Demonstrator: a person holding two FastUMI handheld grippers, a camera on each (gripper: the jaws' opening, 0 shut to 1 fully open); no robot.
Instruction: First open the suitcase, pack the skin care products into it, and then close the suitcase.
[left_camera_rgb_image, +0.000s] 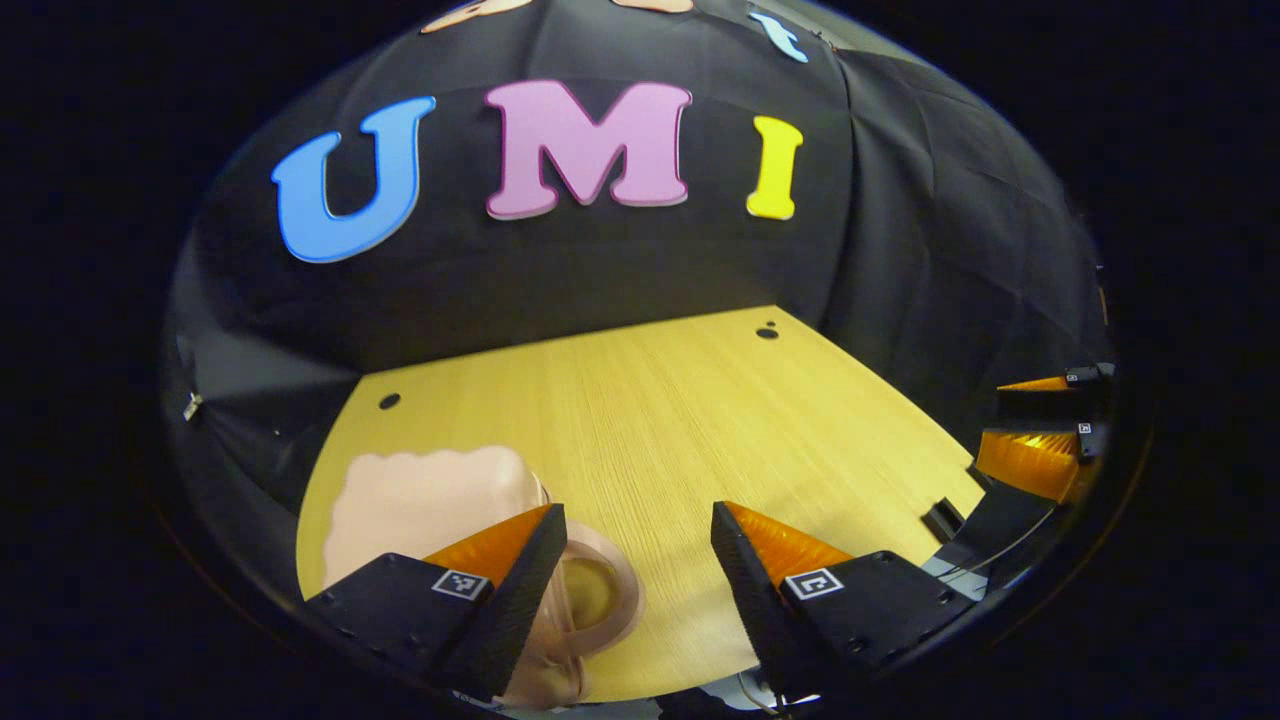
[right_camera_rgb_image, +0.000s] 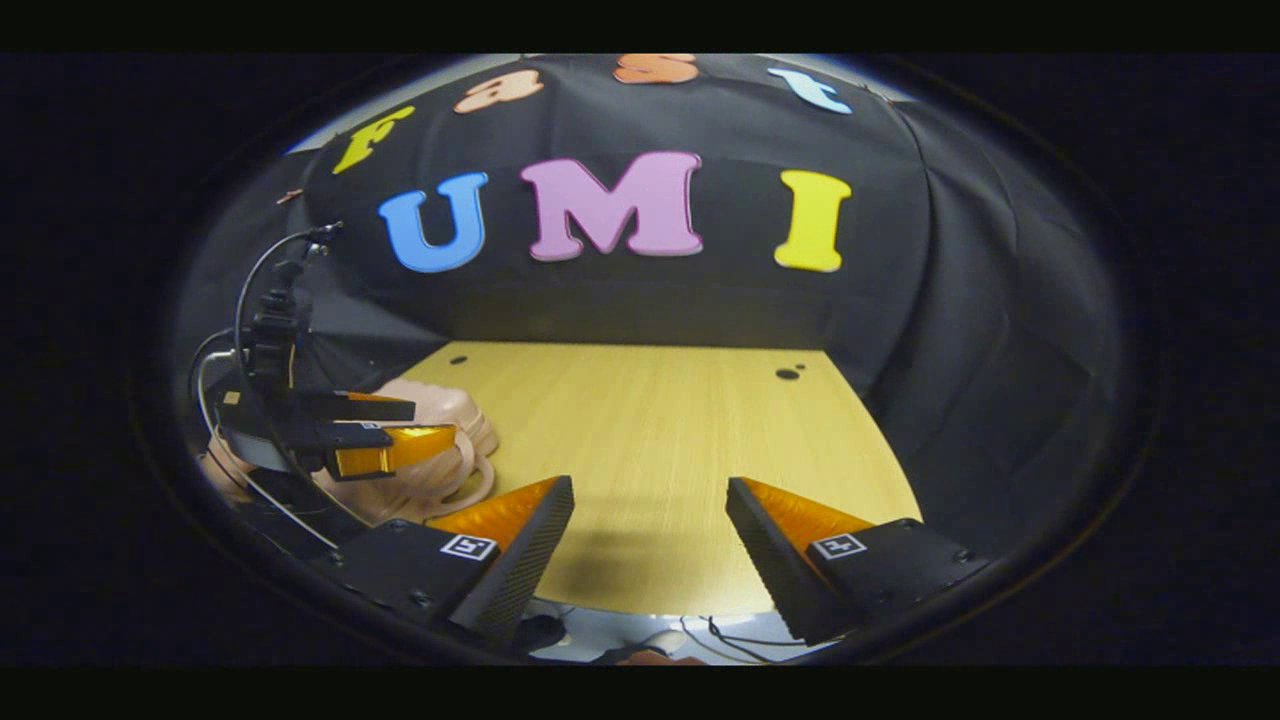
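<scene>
Suitcase (left_camera_rgb_image: 430, 505): pale pink, scalloped shell, lying closed on the wooden surface (left_camera_rgb_image: 650, 420) at about 8 o'clock in the left gripper view, ring handle (left_camera_rgb_image: 600, 590) turned toward the camera. Contents hidden under the shut lid. Left claw (left_camera_rgb_image: 638, 560) released, fingers spread wide, left finger (left_camera_rgb_image: 500, 590) overlapping the suitcase edge and handle; contact cannot be told. Other claw glimpsed at 3 o'clock of that view, at the surface's far right edge.

In the right gripper view, suitcase (right_camera_rgb_image: 440, 410) at 9 o'clock, partly covered by the left claw (right_camera_rgb_image: 385, 435) and its cable (right_camera_rgb_image: 250, 300), seen from the side just above or at the shell. Right claw (right_camera_rgb_image: 650, 540) released too, fingers well apart over bare wood at 6 o'clock, grasping nothing, well apart from the suitcase. Two dark holes in the surface near its back edge.
</scene>
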